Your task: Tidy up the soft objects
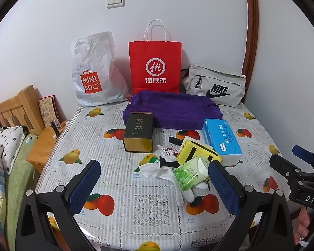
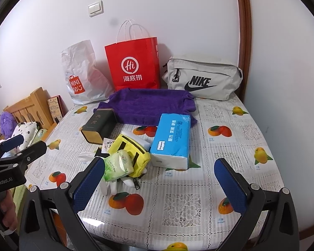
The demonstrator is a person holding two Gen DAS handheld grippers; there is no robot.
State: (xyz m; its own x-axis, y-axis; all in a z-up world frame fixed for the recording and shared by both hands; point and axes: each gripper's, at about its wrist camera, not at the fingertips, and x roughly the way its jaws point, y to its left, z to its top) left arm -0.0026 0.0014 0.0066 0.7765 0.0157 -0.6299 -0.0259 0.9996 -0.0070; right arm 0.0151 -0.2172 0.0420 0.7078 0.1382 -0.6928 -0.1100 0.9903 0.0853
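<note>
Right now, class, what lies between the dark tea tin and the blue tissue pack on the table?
In both views, the yellow pouch lies between the tea tin and the blue tissue pack, with the snack sachet beside it.

Open tablecloth (image 2: 178, 205) lies bare across the near edge and all down the right side, so there is free passage there. Mid-table is crowded: the green tissue pack (image 2: 118, 165), yellow pouch (image 2: 134, 152) and blue tissue box (image 2: 171, 140) sit touching in a cluster, with the dark tin (image 2: 98, 126) just left. Behind, the purple towel (image 2: 148, 104) spreads wide, and three bags (image 2: 134, 64) wall off the back against the wall.
</note>
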